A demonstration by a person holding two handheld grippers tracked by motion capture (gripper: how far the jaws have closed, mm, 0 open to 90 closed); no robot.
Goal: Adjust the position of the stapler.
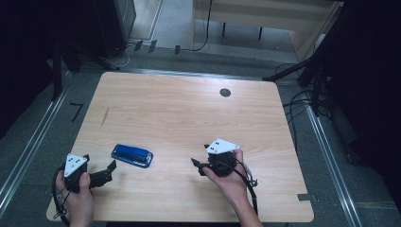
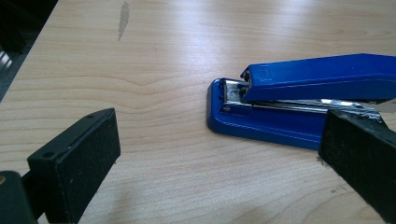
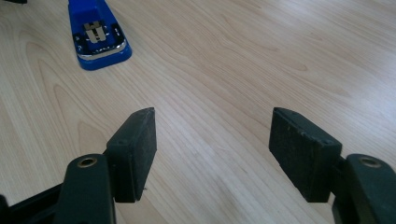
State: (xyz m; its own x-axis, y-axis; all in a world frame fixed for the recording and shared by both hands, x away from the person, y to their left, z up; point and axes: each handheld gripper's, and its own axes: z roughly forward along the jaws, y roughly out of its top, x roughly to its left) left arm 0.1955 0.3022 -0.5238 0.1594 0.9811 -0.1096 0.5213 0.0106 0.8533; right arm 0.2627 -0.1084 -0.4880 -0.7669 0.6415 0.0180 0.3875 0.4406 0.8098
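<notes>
One blue stapler, closed, lies flat on the near-left part of the wooden table, its metal-fronted end turned toward the right gripper. One left gripper, held low at the table's near-left corner, jaws spread wide with nothing between them; in the left gripper view one jaw stands just in front of the stapler's near side, whether touching cannot be told. The right gripper is held near the table's near middle and pointed leftward at the stapler, jaws standing apart over bare wood; in the right gripper view the stapler lies well ahead, off to the upper left. Step judged in hand: approach, before any grasp. Next move likely calls for bringing one gripper's jaws astride the stapler body and closing across its narrow width. Count: one stapler, two grippers, one table, one dark round mark near the far edge.
</notes>
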